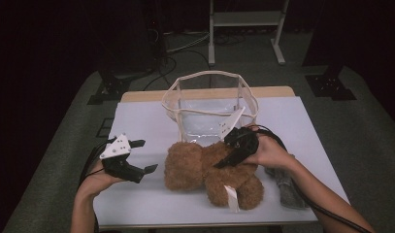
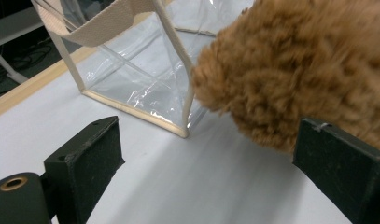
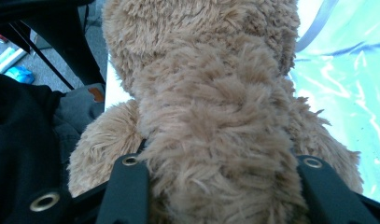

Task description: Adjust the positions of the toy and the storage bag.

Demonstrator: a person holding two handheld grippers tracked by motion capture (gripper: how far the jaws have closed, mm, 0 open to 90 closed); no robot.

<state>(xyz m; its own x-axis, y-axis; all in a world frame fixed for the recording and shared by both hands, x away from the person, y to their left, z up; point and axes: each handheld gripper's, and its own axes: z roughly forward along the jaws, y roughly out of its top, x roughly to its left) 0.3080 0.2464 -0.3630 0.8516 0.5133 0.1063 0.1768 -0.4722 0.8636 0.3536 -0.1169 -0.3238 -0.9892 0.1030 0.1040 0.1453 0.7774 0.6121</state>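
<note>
The right gripper [image 1: 232, 158] is down on the teddy bear [image 1: 209, 170], its jaws set either side of a thick roll of the bear's fur. In the right gripper view both black jaws press against the plush [image 3: 215, 140] at left and right, with fur bulging between them: it is grasping the bear. The person's right hand [image 1: 269, 151] wraps the gripper body from the 3 o'clock side, cable trailing back toward the table's near right corner.

The left gripper [image 1: 139, 156] is held over the white table top [image 1: 137, 116] at 9 o'clock from the bear, just beside it and not touching. Its jaws stand wide apart with nothing between them; in the left gripper view [image 2: 206, 172] bare table shows between them, and the bear's fur [image 2: 295, 70] lies just beyond the right-hand jaw.

The bear lies on its side on the table, near the front edge and about the middle, a white label [image 1: 231, 196] hanging from its near side. The clear bag [image 1: 209, 104] with cream webbing trim stands upright and open at 12 o'clock from the bear, and appears to touch it at the base. A grey cloth item [image 1: 287, 187] lies on the table at 4 o'clock from the bear, partly under the person's right forearm.
</note>
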